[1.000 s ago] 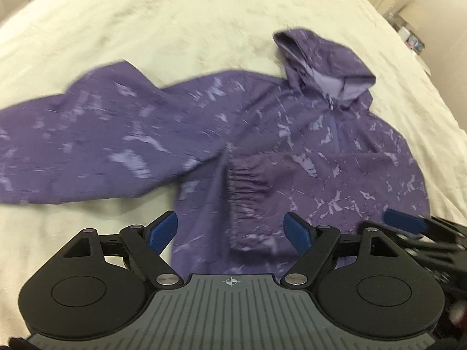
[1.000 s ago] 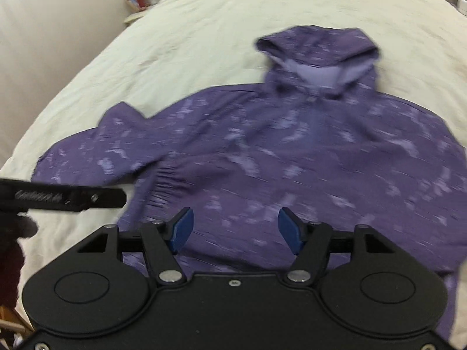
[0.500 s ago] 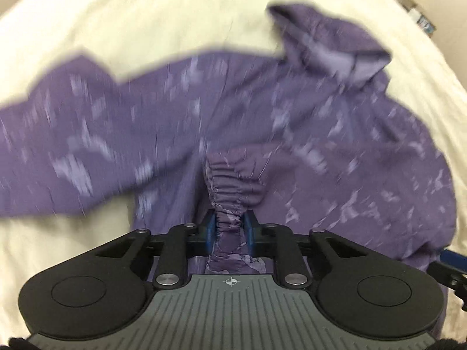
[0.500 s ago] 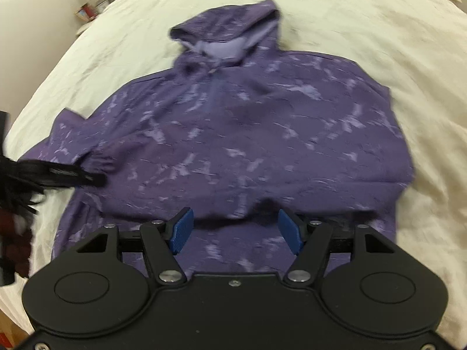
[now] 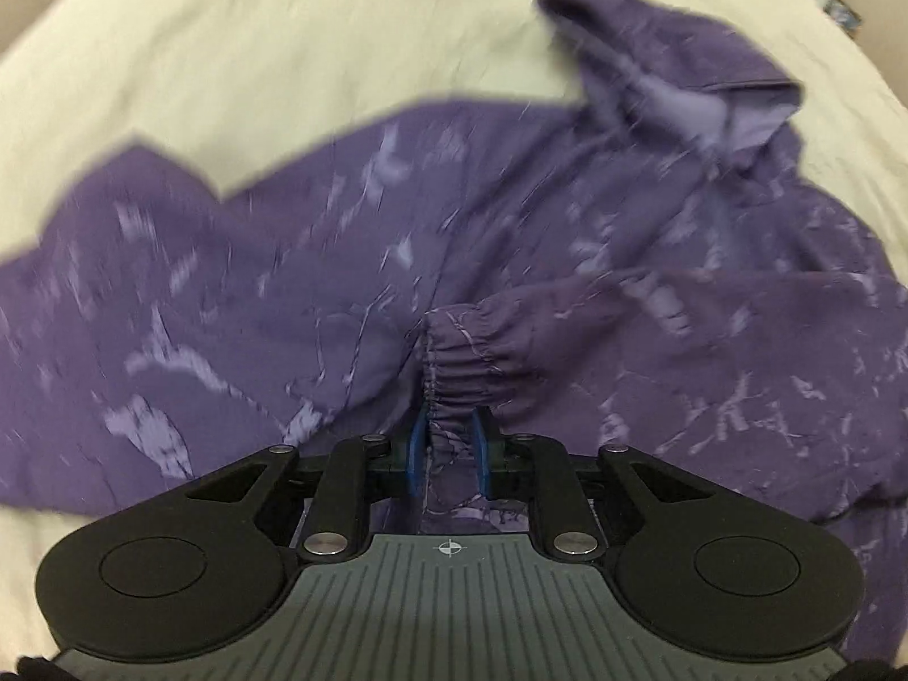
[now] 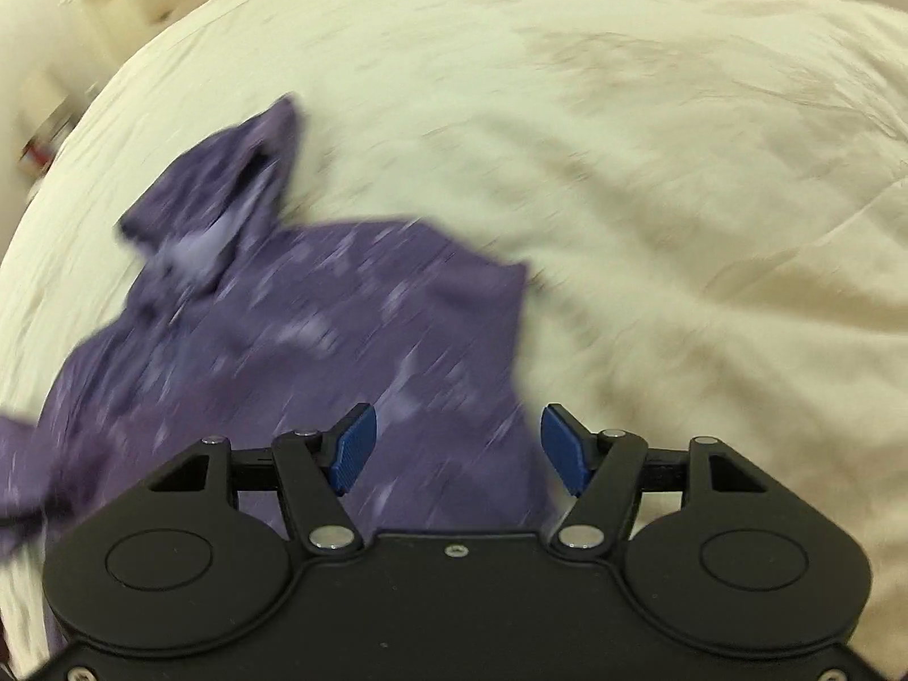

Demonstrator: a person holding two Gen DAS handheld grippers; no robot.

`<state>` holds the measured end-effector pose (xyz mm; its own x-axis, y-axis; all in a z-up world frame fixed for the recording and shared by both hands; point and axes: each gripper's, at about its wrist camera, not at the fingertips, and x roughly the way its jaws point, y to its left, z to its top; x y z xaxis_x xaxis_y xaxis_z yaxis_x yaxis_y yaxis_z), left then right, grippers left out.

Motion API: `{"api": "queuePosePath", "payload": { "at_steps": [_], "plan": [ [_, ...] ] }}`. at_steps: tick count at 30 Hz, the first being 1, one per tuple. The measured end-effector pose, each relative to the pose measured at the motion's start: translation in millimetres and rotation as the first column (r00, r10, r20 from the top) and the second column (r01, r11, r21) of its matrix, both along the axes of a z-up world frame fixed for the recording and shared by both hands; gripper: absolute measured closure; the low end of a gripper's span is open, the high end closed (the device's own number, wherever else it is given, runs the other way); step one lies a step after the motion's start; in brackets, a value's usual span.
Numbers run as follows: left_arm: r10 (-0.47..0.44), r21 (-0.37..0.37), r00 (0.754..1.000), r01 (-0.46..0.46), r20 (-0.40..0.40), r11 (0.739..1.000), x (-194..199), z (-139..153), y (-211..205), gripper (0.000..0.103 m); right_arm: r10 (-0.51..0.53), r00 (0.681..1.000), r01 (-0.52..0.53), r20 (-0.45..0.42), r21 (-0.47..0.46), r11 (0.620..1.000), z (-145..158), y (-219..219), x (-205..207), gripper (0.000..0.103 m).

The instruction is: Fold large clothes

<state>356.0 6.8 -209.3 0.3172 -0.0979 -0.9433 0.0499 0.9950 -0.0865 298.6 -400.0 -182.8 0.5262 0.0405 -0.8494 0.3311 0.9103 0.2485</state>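
On the cream bed [image 5: 284, 57], the purple hooded jacket [image 5: 567, 261] is spread flat. Its elastic sleeve cuff [image 5: 459, 374] is clamped in the left gripper [image 5: 445, 457]. The right gripper [image 6: 457, 451] is held wide apart above the jacket's edge.

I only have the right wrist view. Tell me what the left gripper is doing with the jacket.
Observer: The left gripper is shut on the elastic cuff of one sleeve, which lies across the purple jacket.
Operator: Give me the other sleeve.
Observer: It spreads flat on the bedsheet, out on the left of that view.
Operator: Report the hood.
Observer: The hood lies at the far end, its pale lining facing up. Your right gripper is open over the jacket's edge.
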Motion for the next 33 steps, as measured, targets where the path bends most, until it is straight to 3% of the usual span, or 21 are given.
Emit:
{"api": "queuePosePath", "payload": {
  "at_steps": [5, 13, 16, 18, 19, 22, 24, 25, 26, 28, 30, 31, 33],
  "plan": [
    [0.022, -0.011, 0.999, -0.022, -0.038, 1.000, 7.6, -3.4, 2.7, 0.084, -0.088, 0.996, 0.088, -0.015, 0.048, 0.995, -11.6, -31.5, 27.8, 0.035],
    [0.005, 0.025, 0.999, -0.004, -0.042, 1.000, 7.7, -8.0, -4.4, 0.080, -0.089, 0.991, 0.095, -0.100, 0.058, 0.994, -41.5, -45.6, 56.8, 0.036],
    [0.007, 0.032, 0.999, -0.005, -0.047, 0.999, 10.3, -9.3, -6.9, 0.080, -0.071, 0.992, 0.079, -0.109, 0.066, 0.995, -45.4, -42.9, 63.4, 0.049],
    [0.008, 0.034, 0.999, -0.006, -0.048, 0.999, 10.3, -9.8, -6.7, 0.080, -0.040, 0.994, 0.049, -0.106, 0.085, 0.995, -44.9, -38.3, 66.5, 0.083],
    [0.006, 0.036, 0.999, -0.005, -0.048, 0.999, 10.1, -10.1, -6.5, 0.080, -0.018, 0.995, 0.026, -0.101, 0.083, 0.996, -42.8, -34.8, 69.0, 0.090],
    [0.005, 0.030, 0.999, -0.004, -0.048, 1.000, 10.8, -11.0, -6.0, 0.080, 0.061, 0.993, -0.064, -0.100, -0.029, 0.998, -28.4, -19.8, 78.3, 0.093],
    [0.005, 0.025, 0.999, -0.004, -0.046, 1.000, 10.5, -11.1, -5.4, 0.080, 0.056, 0.993, -0.063, -0.101, -0.065, 0.996, -25.6, -23.3, 81.0, 0.094],
    [0.004, 0.026, 0.999, -0.003, -0.044, 1.000, 10.8, -11.6, -5.7, 0.080, 0.036, 0.992, -0.046, -0.118, -0.087, 0.995, -28.9, -26.8, 82.6, 0.099],
    [0.000, 0.028, 0.999, 0.001, -0.043, 1.000, 10.3, -11.5, -5.8, 0.080, 0.004, 0.990, -0.023, -0.144, -0.132, 0.991, -32.9, -30.2, 84.6, 0.099],
    [-0.004, 0.031, 0.999, 0.006, -0.045, 1.000, 10.1, -10.7, -5.9, 0.080, -0.020, 0.983, -0.004, -0.180, -0.135, 0.991, -39.7, -39.7, 85.4, 0.098],
    [-0.001, 0.029, 0.999, 0.003, -0.047, 1.000, 10.5, -10.1, -6.1, 0.080, -0.018, 0.990, 0.002, -0.138, -0.112, 0.994, -30.9, -44.1, 79.0, 0.087],
    [0.001, 0.028, 0.999, 0.000, -0.046, 1.000, 10.5, -10.2, -6.1, 0.080, -0.001, 0.995, -0.011, -0.101, -0.111, 0.994, -22.3, -42.2, 73.3, 0.085],
    [0.005, 0.030, 0.999, -0.003, -0.043, 1.000, 10.0, -10.5, -6.6, 0.079, 0.040, 0.997, -0.046, -0.065, -0.103, 0.994, -8.6, -34.6, 60.8, 0.070]
  ]
}}
